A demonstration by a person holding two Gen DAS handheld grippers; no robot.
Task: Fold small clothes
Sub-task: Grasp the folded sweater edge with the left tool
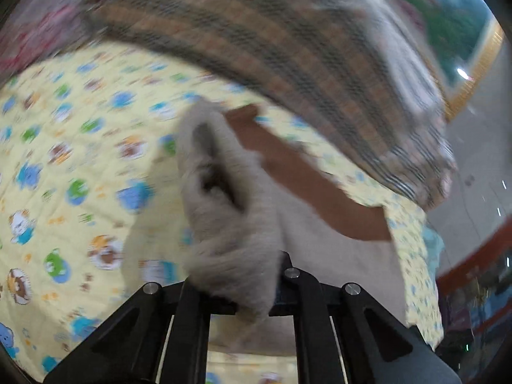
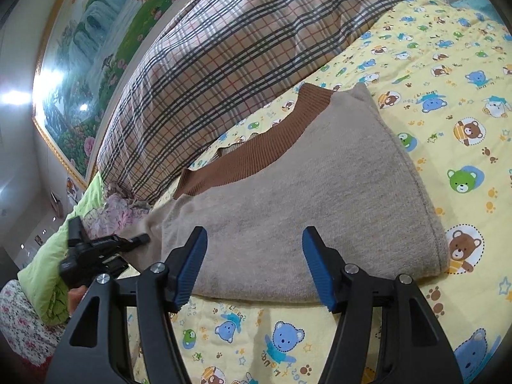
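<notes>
A small beige knit sweater (image 2: 288, 198) with a brown ribbed band (image 2: 252, 150) lies on a yellow bedsheet (image 2: 448, 96) printed with cartoon bears. My right gripper (image 2: 252, 268) is open, its blue pads just short of the sweater's near folded edge, touching nothing. My left gripper (image 1: 243, 291) is shut on a bunched part of the sweater (image 1: 224, 198) and lifts it off the sheet; the view is blurred by motion. The left gripper also shows at the sweater's left end in the right wrist view (image 2: 96, 256).
A large plaid pillow or quilt (image 2: 208, 64) lies along the far side of the sweater. A green pillow (image 2: 51, 262) and a floral cloth (image 2: 19, 326) sit at the left. A landscape painting (image 2: 96, 48) hangs on the wall behind.
</notes>
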